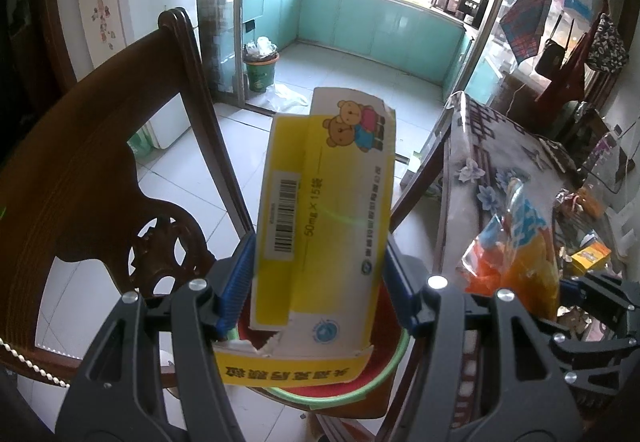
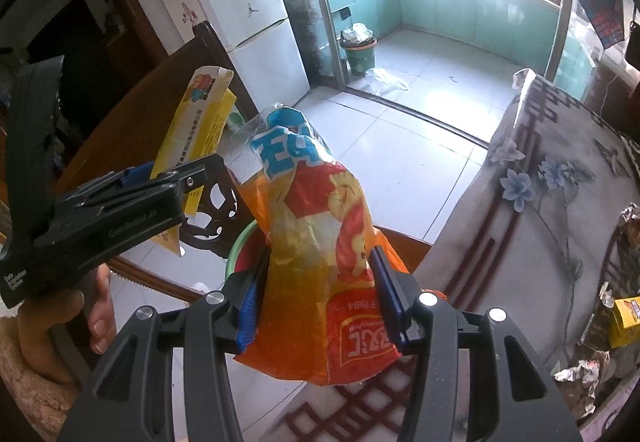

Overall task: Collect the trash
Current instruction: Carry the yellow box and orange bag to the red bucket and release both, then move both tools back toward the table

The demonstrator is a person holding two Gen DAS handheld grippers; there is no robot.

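My left gripper [image 1: 320, 274] is shut on a flattened yellow and white medicine box [image 1: 324, 210] with cartoon bears, held upright above a red bin with a green rim [image 1: 380, 378]. The box and the left gripper also show in the right wrist view [image 2: 192, 146], at the left. My right gripper [image 2: 316, 282] is shut on an orange and blue snack bag [image 2: 316, 234], held upright over the same bin's green rim [image 2: 240, 242]. The bag also shows in the left wrist view [image 1: 516, 242], at the right.
A dark wooden chair [image 1: 80, 170] stands at the left. A table with a floral cloth [image 2: 560, 202] at the right carries foil wrappers [image 2: 580, 374] and a small yellow box [image 2: 624, 322]. A green trash bucket [image 1: 262, 70] stands by the kitchen doorway; a fridge [image 2: 240, 2] is behind.
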